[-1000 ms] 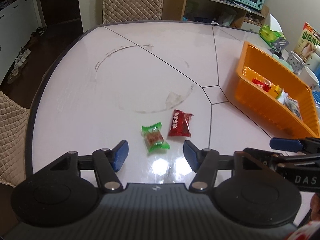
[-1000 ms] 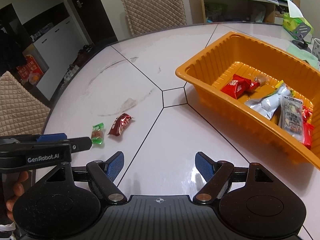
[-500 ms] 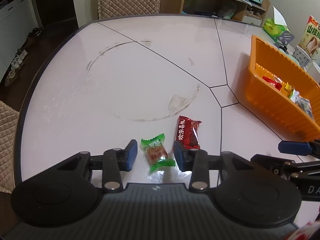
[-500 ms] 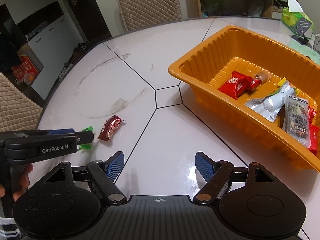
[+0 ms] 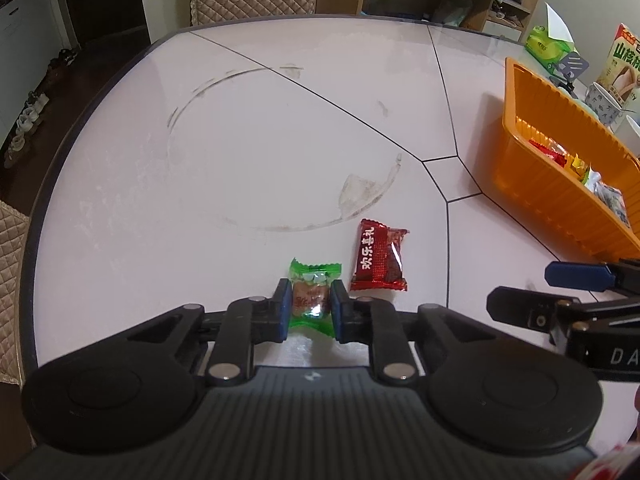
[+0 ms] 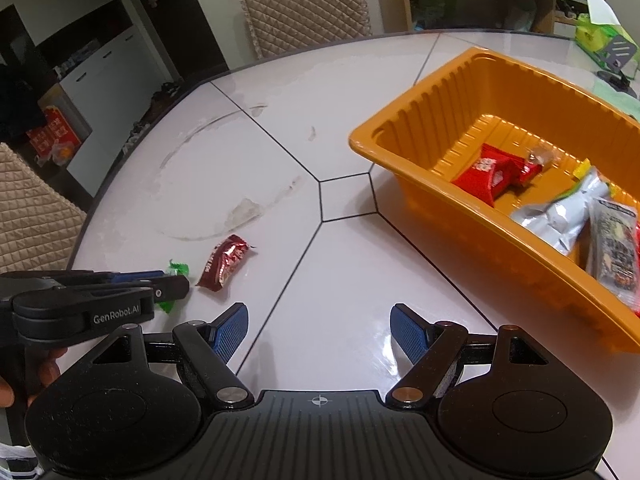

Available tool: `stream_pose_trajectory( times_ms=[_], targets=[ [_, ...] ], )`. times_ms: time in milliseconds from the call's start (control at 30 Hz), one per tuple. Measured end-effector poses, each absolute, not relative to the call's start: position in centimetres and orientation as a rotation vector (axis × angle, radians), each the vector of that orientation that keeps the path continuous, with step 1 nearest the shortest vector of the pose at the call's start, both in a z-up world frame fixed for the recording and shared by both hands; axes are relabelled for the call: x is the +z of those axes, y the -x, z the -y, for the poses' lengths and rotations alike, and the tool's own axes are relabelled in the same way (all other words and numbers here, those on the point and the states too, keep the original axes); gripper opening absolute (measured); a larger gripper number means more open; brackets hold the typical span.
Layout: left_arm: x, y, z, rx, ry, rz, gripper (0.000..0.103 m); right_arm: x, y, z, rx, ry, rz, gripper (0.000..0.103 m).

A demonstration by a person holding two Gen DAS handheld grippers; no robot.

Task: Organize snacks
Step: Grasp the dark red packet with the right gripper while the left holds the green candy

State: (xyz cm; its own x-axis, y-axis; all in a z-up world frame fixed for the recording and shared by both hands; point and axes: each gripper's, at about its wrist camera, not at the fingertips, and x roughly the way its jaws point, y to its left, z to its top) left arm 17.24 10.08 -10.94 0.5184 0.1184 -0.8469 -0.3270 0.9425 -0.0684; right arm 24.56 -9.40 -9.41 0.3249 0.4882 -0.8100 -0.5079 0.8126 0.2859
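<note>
With the left gripper (image 5: pixel 310 309) jaws clamped on the green candy (image 5: pixel 313 298) lying on the desk (image 5: pixel 260 128), lift vertically, clear the red packet (image 5: pixel 378 256), then carry to the orange tray (image 6: pixel 404 156); right gripper (image 6: pixel 319 334) jaws stand apart.

Your left gripper (image 6: pixel 172 286) carried the white lettering "GenRobot.AI" on the side of its black body, readable in the right wrist view. In the left wrist view, your right gripper (image 5: pixel 552 292) showed only the letters "DA" on its black body before the frame edge cut the rest off. The dark red snack packet (image 5: pixel 379 257) on the tabletop bore a column of yellow Chinese characters, "欢乐喜礼". The tall carton (image 5: pixel 624 64) at the far right edge had large green Chinese characters, the first two reading "山楂"; the rest was cut off. Print on the packets inside the orange tray (image 6: pixel 420 128) was too small to read.
</note>
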Motion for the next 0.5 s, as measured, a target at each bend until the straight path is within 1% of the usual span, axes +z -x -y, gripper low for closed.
stream_pose_trajectory(
  times_ms=[433,467,500],
  targets=[
    [-10.4,-16.0,-12.4,0.334,0.236,-1.0,0.018,-9.4,-24.9,6.0,0.738,0.037,-1.011,0.077],
    [-10.4,-16.0,-12.5,0.339,0.241,-1.006,0.018,-9.4,-24.9,5.6,0.748,0.037,-1.002,0.075],
    [-10.4,-15.9,-12.7,0.343,0.249,-1.005,0.018,-9.4,-25.0,5.2,0.758,0.036,-0.991,0.067]
  ],
)
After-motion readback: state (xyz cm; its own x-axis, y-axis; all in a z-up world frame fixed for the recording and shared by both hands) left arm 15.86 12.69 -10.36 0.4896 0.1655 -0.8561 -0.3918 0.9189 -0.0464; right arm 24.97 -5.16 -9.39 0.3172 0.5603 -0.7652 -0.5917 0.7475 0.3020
